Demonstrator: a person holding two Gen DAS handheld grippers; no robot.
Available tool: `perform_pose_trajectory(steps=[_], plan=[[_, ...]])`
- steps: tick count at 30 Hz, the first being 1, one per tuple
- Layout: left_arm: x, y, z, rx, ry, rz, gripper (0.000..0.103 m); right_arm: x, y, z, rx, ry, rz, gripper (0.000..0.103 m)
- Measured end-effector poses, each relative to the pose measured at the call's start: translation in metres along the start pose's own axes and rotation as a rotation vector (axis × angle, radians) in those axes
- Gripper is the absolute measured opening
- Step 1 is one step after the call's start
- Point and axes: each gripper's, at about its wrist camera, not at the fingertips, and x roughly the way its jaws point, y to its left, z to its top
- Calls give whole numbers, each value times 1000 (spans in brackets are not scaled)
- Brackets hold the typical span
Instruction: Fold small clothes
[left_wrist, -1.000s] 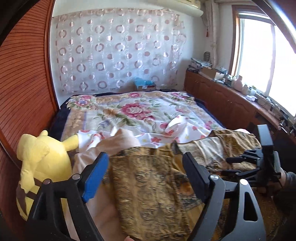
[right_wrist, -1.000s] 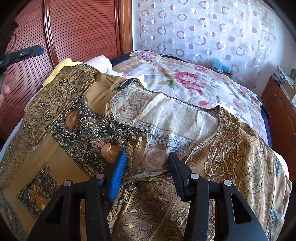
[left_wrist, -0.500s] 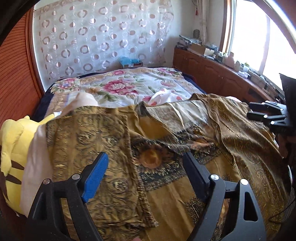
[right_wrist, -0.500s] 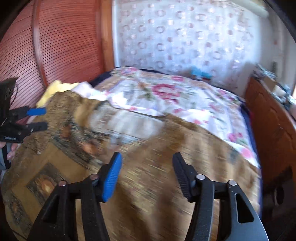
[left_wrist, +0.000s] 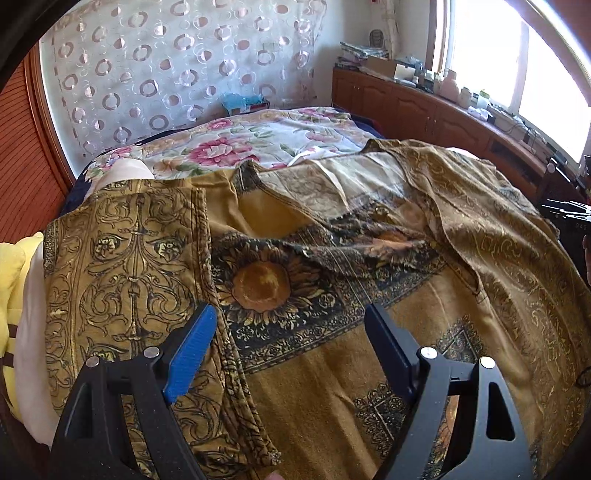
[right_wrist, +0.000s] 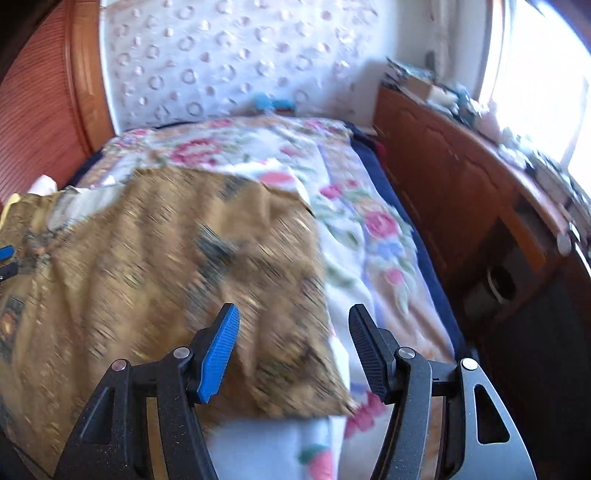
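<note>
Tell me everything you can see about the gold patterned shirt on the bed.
The shirt is thin mustard-gold cloth printed with dark scrollwork, sunflowers and bordered panels. It lies spread front up over the floral bedspread, still unfolded. Its neck opening shows a paler inside, and the front is rumpled there. One sleeve lies flat towards the yellow plush toy; the other side drapes towards the bed's window edge. Both tongs, left and right, hover open above it, touching nothing.

Left gripper (left_wrist: 291, 339) over patterned shirt (left_wrist: 332, 369), nothing between wide jaws. Yellow plush (left_wrist: 13, 295) and white pillow (left_wrist: 33, 350) crowd 9 o'clock. Headboard (left_wrist: 22, 166) blocks 10. Floral bedspread (left_wrist: 258, 140) flat, open at 12. Wooden cabinet (right_wrist: 461, 177) walls 2–3 o'clock beside right gripper (right_wrist: 293, 345).
</note>
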Motion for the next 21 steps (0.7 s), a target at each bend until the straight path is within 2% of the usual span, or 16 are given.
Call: perform_pose_trajectory(steps=[6, 13, 16, 21], plan=[[6, -1, 1, 11, 32, 9, 84, 8, -20, -12, 66, 51, 36, 64], [10, 2, 3, -5, 43, -6, 88, 1, -37, -8, 120, 67, 98, 63], [10, 2, 3, -3, 44, -8, 89, 1, -34, -5, 134, 74, 132, 55], [10, 2, 3, -3, 44, -7, 89, -5, -26, -4, 88, 75, 139, 31]])
